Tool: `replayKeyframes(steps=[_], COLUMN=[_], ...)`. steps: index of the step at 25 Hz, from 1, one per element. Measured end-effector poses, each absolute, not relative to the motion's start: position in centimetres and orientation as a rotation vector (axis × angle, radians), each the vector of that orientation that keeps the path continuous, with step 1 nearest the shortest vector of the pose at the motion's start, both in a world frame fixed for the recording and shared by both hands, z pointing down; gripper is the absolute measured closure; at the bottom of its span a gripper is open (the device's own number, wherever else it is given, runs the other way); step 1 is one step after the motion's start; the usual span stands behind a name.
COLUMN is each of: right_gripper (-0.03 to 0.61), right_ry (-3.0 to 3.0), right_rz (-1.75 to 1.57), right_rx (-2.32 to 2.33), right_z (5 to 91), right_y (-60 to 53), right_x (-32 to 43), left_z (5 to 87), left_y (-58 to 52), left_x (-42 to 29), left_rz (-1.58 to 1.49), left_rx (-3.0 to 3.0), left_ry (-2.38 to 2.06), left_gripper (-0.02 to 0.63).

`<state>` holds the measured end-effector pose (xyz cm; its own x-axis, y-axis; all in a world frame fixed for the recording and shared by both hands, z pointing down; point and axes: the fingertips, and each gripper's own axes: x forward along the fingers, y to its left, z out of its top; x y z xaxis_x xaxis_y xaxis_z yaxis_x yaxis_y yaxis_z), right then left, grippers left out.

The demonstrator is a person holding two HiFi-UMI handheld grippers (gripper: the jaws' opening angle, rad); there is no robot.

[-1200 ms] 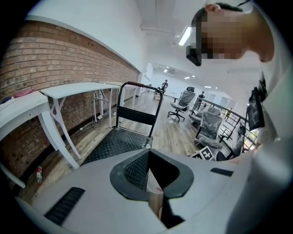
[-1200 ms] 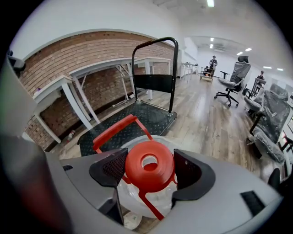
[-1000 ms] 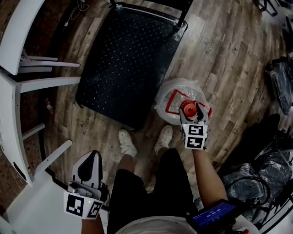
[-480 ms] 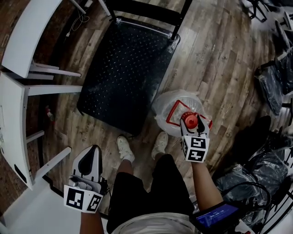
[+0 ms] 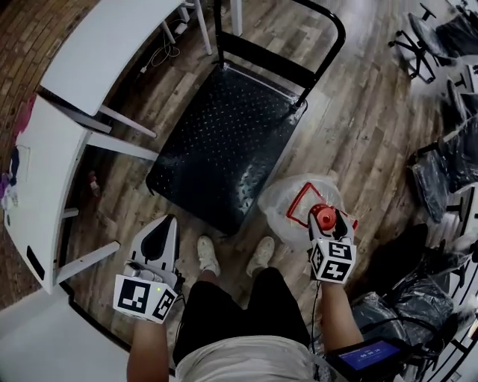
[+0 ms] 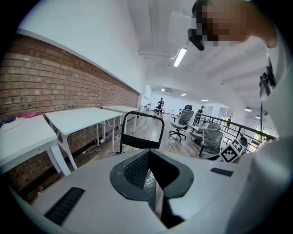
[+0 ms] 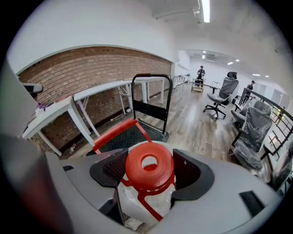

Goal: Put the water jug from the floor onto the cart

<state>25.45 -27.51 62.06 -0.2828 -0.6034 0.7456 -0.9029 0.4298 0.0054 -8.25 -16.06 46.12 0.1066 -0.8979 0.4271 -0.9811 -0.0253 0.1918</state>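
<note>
- The wooden floor (image 5: 373, 97) runs the whole length of the room, with a brick wall (image 7: 91, 68) along one side.
- Two white desks (image 5: 112, 45) stand against that wall, one past the cart's far left corner and one along its left edge.
- The cart (image 5: 224, 142) is a flat black studded deck. Its black handle (image 5: 328, 22) rises from the far edge, and nothing sits on the deck.
- Black office chairs (image 5: 441, 37) are grouped well off to the right of the cart.
- The person stands at the cart's near edge, with white shoes (image 5: 208, 254) just short of the deck's near corner.
- The water jug (image 5: 295, 205) is clear, with a red carrying handle (image 5: 299, 195). It is off the cart, just beside the deck's near right corner and over the floor. I cannot tell whether its base rests on the boards.
- The left gripper (image 5: 160, 235) hangs low at the person's left side, near the deck's near left edge. Its jaws are drawn together and hold nothing.
- The right gripper (image 5: 328, 222) is over the top of the jug. Its jaws stand a cap's width apart and close in on either side of the jug's neck.
- The red cap (image 7: 149, 165) of the jug sits between those two jaws, its round top facing the gripper's camera.
</note>
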Motion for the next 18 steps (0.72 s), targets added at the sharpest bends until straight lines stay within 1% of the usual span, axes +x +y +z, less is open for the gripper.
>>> replayKeyframes(steps=[8, 18], right_gripper=[0.270, 0.270], right_ry=[-2.106, -2.198], right_rz=[0.478, 0.445], right_rx=[1.165, 0.936], right_z=[57.0, 57.8], right_y=[-27.7, -26.6], right_x=[18.5, 7.3], left_z=[44.4, 44.9], left_y=[-13.7, -6.5], left_x=[-13.8, -21.1], left_rz=[0.197, 0.167], left_rx=[1.884, 1.679], left_ry=[-1.934, -2.081], left_gripper=[0.614, 0.614])
